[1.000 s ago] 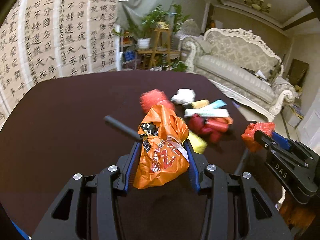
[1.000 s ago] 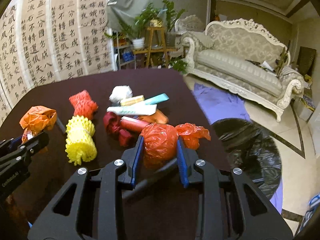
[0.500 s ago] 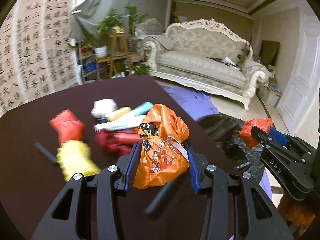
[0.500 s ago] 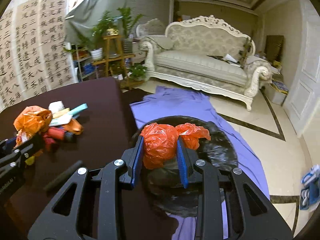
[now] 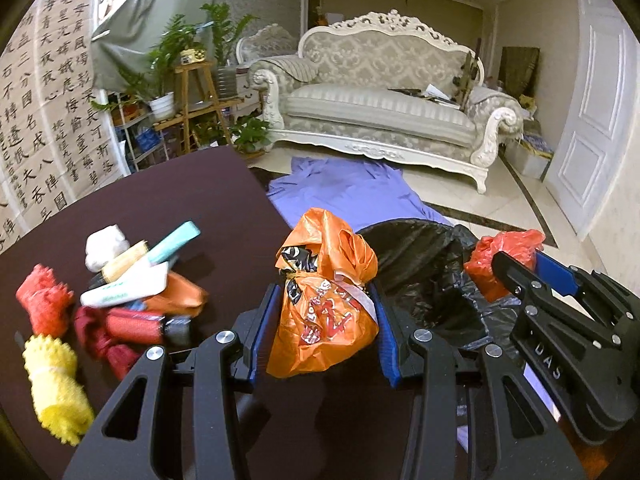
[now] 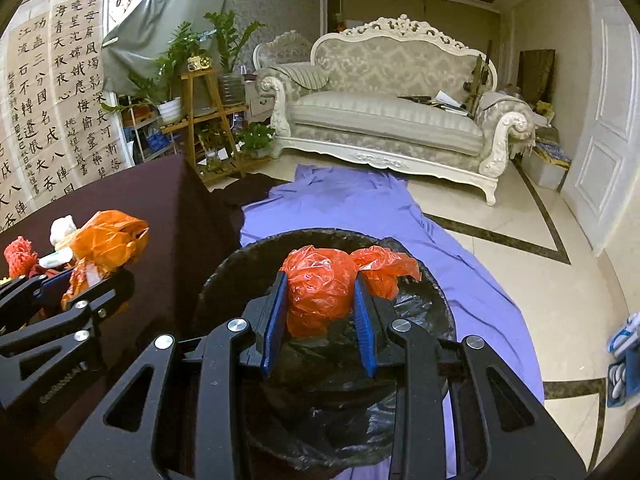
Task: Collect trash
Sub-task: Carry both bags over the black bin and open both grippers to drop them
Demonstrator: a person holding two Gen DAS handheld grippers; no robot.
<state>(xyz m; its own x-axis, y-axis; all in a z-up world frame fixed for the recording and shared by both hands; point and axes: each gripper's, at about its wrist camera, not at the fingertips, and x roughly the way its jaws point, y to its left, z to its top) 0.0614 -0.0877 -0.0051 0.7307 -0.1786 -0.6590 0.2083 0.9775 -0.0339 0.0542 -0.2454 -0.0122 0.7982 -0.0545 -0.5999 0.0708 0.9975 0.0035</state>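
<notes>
Trash sits in 2 places right now: a loose heap on the dark table (image 5: pixel 132 208) and 2 knotted bags carried in the grippers. The left gripper (image 5: pixel 323 326) has its blue fingers (image 5: pixel 262 328) closed onto an orange bag (image 5: pixel 324 316) with red print, the bag bulging up between them, just past the table edge. The right gripper (image 6: pixel 320 312) squeezes a red bag (image 6: pixel 320 290) between narrow-set fingers (image 6: pixel 274 316), directly above the open mouth of a black trash bag (image 6: pixel 424 312), which stands on a purple sheet (image 6: pixel 360 204) spread over the tiled floor. From the left camera, the right gripper shows at 3 o'clock with the red bag poking out ahead of it. Left behind on the table, at 9 o'clock of the orange bag, lie a yellow foam net (image 5: pixel 56 388), a red foam net (image 5: pixel 42 306), a white tube (image 5: pixel 126 290), a teal tube (image 5: pixel 174 242), a white wad (image 5: pixel 105 246) and some dark red wrappers (image 5: pixel 120 330). A cream sofa (image 5: pixel 384 112) stands at 12 o'clock.
</notes>
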